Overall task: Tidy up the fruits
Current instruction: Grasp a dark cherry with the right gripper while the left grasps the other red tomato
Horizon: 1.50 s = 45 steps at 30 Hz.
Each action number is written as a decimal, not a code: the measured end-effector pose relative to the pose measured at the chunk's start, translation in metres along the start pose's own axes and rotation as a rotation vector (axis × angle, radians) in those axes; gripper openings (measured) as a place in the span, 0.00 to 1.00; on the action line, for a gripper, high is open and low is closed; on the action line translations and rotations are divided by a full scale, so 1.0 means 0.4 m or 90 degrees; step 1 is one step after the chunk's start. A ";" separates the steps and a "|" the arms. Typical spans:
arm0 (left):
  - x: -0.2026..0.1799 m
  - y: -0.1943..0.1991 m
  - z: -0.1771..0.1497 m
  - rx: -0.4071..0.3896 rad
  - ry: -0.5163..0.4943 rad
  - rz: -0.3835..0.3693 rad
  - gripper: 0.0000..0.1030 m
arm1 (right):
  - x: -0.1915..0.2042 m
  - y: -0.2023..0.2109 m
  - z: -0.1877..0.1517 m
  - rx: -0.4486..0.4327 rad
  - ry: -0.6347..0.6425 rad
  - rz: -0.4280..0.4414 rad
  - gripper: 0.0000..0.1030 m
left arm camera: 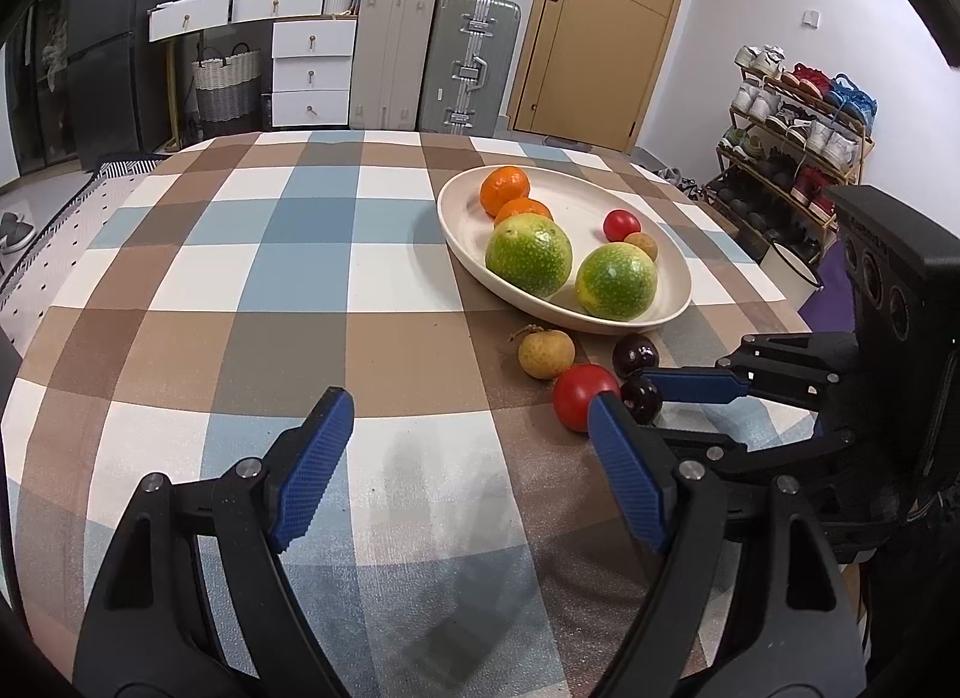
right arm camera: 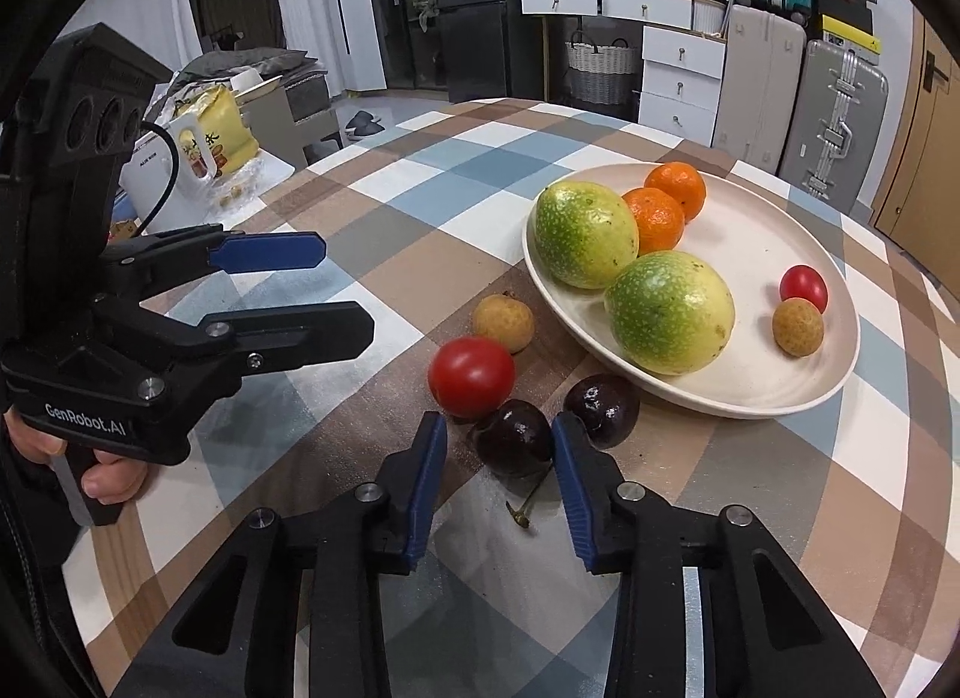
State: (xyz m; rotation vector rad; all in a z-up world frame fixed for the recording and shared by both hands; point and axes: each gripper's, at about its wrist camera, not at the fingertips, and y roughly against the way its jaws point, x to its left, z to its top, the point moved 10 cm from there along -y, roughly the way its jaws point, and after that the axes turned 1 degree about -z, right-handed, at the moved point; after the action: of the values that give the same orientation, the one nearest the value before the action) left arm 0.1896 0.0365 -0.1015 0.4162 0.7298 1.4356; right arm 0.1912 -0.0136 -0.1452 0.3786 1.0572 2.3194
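A checked tablecloth in brown, blue and white (right arm camera: 384, 170) covers a table. At left, the left gripper (right arm camera: 342, 290), held in a hand (right arm camera: 90, 464), hovers with its blue-padded jaws apart and nothing between them. Near the middle lie a tan longan (right arm camera: 503, 321) and a red cherry tomato (right arm camera: 471, 377). The right gripper (right arm camera: 495, 458) brackets a dark cherry (right arm camera: 511, 439); its pads look not quite touching. A second dark cherry (right arm camera: 602, 409) sits just beside it. Rightward, a cream oval plate (right arm camera: 750, 398) holds green-yellow fruits, tangerines, a tomato and a longan.

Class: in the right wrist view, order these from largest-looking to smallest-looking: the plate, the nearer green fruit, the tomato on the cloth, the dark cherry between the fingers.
1. plate
2. nearer green fruit
3. tomato on the cloth and dark cherry: look alike; the cherry is nearer, so unranked.
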 end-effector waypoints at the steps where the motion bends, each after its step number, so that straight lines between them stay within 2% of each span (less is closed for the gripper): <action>1: 0.001 0.000 0.000 0.001 0.000 0.000 0.77 | -0.001 0.000 -0.001 0.001 0.001 -0.002 0.32; 3: 0.000 0.000 -0.001 0.001 0.000 0.000 0.77 | -0.001 -0.001 -0.004 0.004 0.011 -0.014 0.26; 10: 0.003 -0.001 -0.001 0.000 0.002 0.001 0.77 | 0.002 0.013 0.001 -0.010 0.019 -0.015 0.26; 17: 0.004 -0.007 -0.003 0.006 -0.005 0.000 0.77 | -0.028 0.077 0.037 -0.082 -0.026 0.001 0.26; 20: -0.006 -0.021 -0.008 0.020 -0.020 0.004 0.77 | -0.060 0.105 0.055 -0.116 -0.057 -0.012 0.26; 23: -0.025 -0.037 -0.014 0.035 -0.012 -0.015 0.77 | -0.091 0.123 0.063 -0.138 -0.084 -0.032 0.26; 28: -0.055 -0.075 -0.015 0.058 -0.008 -0.011 0.77 | -0.148 0.149 0.072 -0.170 -0.129 -0.075 0.26; 36: -0.131 -0.121 -0.015 0.080 -0.054 -0.023 0.77 | -0.196 0.173 0.072 -0.187 -0.166 -0.094 0.26; 39: -0.144 -0.129 -0.017 0.088 -0.065 -0.022 0.66 | -0.204 0.171 0.069 -0.187 -0.174 -0.098 0.26; 41: -0.152 -0.137 -0.022 0.098 -0.071 -0.029 0.55 | -0.207 0.174 0.068 -0.188 -0.174 -0.099 0.26; 43: -0.157 -0.141 -0.026 0.104 -0.073 -0.036 0.37 | -0.209 0.172 0.065 -0.188 -0.174 -0.099 0.26; 44: -0.157 -0.143 -0.028 0.106 -0.072 -0.037 0.34 | -0.210 0.170 0.063 -0.186 -0.177 -0.098 0.26; 45: -0.157 -0.142 -0.027 0.105 -0.072 -0.037 0.27 | -0.212 0.168 0.061 -0.183 -0.178 -0.098 0.26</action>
State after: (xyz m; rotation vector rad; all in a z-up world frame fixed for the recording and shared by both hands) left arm 0.2259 -0.0335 -0.1345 0.5946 0.7657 1.2908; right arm 0.2460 -0.0852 -0.0805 0.4732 0.5868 2.1622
